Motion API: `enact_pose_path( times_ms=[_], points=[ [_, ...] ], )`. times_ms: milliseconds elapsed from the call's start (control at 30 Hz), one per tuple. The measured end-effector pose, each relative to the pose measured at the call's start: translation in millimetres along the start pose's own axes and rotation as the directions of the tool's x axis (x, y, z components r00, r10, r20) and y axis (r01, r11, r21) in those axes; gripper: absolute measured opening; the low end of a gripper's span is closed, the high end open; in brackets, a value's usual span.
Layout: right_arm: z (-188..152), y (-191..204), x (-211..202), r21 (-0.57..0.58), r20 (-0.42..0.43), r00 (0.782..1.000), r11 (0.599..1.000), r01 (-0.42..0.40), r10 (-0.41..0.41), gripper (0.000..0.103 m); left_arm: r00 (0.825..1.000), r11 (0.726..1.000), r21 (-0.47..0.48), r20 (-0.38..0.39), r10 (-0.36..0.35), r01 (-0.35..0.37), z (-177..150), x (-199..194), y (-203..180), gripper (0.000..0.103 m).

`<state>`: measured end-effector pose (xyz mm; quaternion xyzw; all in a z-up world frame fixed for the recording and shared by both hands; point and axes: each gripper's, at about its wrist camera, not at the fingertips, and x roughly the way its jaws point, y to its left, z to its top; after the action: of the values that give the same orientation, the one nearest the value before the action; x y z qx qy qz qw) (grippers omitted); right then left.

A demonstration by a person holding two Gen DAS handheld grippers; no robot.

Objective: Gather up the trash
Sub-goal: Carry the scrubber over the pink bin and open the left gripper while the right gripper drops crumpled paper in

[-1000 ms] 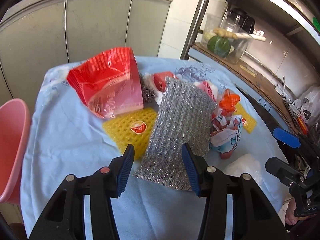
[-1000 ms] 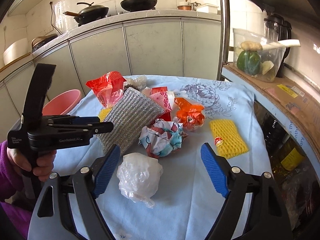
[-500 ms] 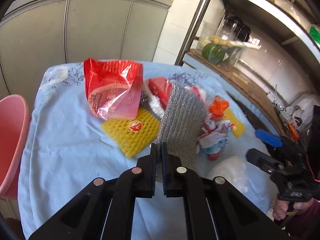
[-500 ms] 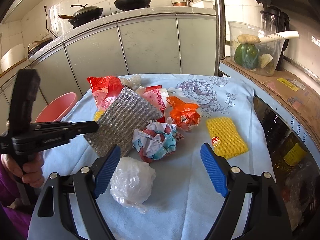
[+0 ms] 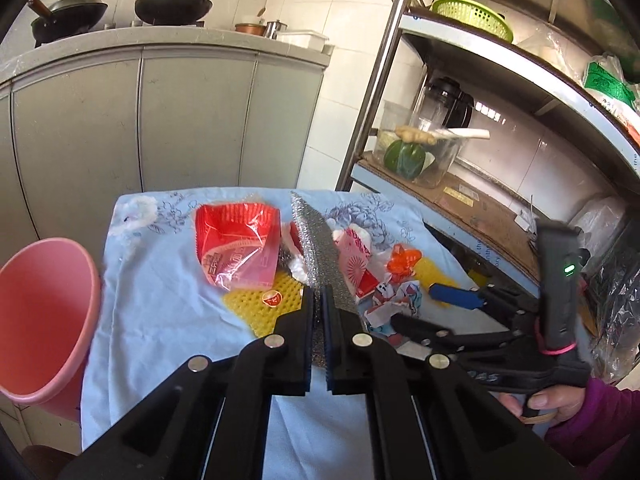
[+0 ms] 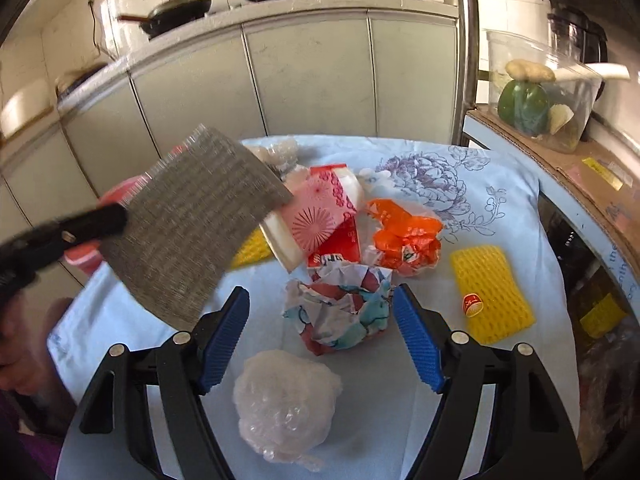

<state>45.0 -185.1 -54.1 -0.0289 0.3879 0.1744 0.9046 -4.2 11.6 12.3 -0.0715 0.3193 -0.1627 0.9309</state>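
Note:
My left gripper [image 5: 319, 300] is shut on a silver metallic bag [image 5: 320, 248] and holds it lifted above the table; the bag shows flat in the right wrist view [image 6: 192, 228]. My right gripper [image 6: 320, 320] is open, its blue pads either side of a crumpled colourful wrapper [image 6: 340, 308], with a white plastic ball [image 6: 286, 400] below it. A red bag [image 5: 236, 248], pink-red packet [image 6: 320, 220], orange wrapper [image 6: 406, 236] and yellow foam nets [image 6: 490, 298] [image 5: 264, 304] lie on the light-blue cloth [image 6: 460, 360].
A pink bin [image 5: 44, 316] stands off the table's left edge. Grey cabinets with woks stand behind. A metal shelf rack [image 5: 480, 184] with a container of vegetables runs along the right side.
My left gripper closed on the silver bag and lifted it off the pile, turning it edge-on. My right gripper moved forward over the plastic ball toward the colourful wrapper.

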Motion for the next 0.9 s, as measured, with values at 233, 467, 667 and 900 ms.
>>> enact_pose_path(
  times_ms=[233, 467, 667, 900],
  points=[
    [-4, -6, 7, 0.032, -0.031, 1.000, 0.999, 0.004, -0.003, 0.031, 0.998, 1.000, -0.008, 0.055, 0.020, -0.019, 3, -23, 8, 0.004],
    [6, 4, -17, 0.021, 0.023, 1.000, 1.000, -0.017, 0.017, 0.021, 0.989, 0.998, -0.026, 0.142, 0.051, -0.048, 9, -52, 22, 0.004],
    [32, 44, -35, -0.070, 0.078, 0.992, 0.993, -0.099, 0.104, 0.021, 0.965, 0.988, -0.074, 0.216, 0.148, -0.135, 13, -87, 52, 0.004],
    [60, 109, -22, -0.166, 0.072, 0.962, 0.954, -0.249, 0.264, 0.021, 0.917, 0.944, -0.186, 0.246, 0.313, -0.272, 4, -124, 103, 0.004]
  ],
)
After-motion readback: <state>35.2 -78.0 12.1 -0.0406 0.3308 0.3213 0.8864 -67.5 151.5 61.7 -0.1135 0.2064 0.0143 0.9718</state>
